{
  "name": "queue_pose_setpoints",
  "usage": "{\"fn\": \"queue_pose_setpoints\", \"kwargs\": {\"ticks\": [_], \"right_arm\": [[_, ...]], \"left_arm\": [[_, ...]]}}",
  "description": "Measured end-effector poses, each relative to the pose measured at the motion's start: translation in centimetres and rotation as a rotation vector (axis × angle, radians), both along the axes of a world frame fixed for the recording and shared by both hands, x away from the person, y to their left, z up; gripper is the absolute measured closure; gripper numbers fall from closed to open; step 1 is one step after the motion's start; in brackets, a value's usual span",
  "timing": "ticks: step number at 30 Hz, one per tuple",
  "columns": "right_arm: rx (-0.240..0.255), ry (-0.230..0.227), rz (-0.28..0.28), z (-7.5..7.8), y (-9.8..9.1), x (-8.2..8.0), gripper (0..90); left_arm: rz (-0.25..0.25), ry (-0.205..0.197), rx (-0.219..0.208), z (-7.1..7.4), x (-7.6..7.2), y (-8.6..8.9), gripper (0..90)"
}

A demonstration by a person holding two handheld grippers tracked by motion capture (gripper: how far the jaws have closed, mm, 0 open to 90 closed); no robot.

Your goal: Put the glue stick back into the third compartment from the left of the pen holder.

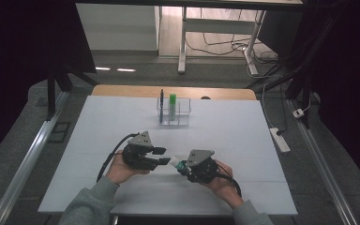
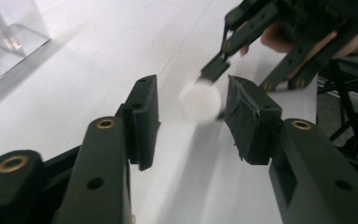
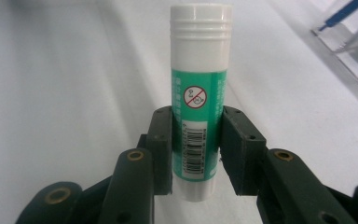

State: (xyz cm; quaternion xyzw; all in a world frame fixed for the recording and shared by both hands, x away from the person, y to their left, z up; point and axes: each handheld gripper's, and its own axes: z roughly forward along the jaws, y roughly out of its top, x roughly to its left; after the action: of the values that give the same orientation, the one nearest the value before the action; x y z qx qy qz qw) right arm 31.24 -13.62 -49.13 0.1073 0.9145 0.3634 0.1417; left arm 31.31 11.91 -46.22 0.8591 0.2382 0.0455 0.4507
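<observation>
A glue stick [image 3: 198,93] with a green label and a white cap stands between the pads of my right gripper [image 3: 196,135], which is shut on its lower half. In the high view that glue stick [image 1: 175,162] points left from the right gripper [image 1: 183,167], low over the white table top [image 1: 243,140]. My left gripper [image 1: 162,156] faces it from the left with its jaws open. In the left gripper view the round white cap end [image 2: 200,100] sits blurred between the fingertips of the left gripper [image 2: 193,93], nearer the right pad, with a gap to the left one.
A clear plastic organizer [image 1: 174,115] stands at the table's far middle, holding a dark pen [image 1: 161,101] and a green marker [image 1: 172,102]. Its corner appears as the organizer [image 2: 9,42] and the organizer [image 3: 349,46]. A power strip [image 1: 280,139] lies off the table's right edge.
</observation>
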Motion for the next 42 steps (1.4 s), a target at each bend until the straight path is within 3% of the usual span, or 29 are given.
{"fn": "queue_pose_setpoints", "kwargs": {"ticks": [5,16,23,32,42], "right_arm": [[0.045,0.015,-0.035,0.2,-0.8,0.4,65.5],[0.087,0.024,-0.084,0.5,-1.8,0.9,65.5],[0.122,0.035,-0.117,0.7,-2.4,1.2,65.5],[0.147,0.035,-0.147,0.8,-3.0,1.5,65.5],[0.181,0.038,-0.186,1.1,-3.5,2.0,65.5]], "left_arm": [[0.027,-0.003,0.018,-0.4,-0.4,1.0,51.2],[0.111,-0.011,0.015,-1.2,-1.5,3.4,48.6],[0.216,-0.010,0.029,-2.7,-3.1,6.4,43.0],[0.335,0.017,-0.002,-4.3,-4.6,10.2,41.5],[0.379,0.007,0.013,-4.9,-5.5,11.6,38.4]]}}
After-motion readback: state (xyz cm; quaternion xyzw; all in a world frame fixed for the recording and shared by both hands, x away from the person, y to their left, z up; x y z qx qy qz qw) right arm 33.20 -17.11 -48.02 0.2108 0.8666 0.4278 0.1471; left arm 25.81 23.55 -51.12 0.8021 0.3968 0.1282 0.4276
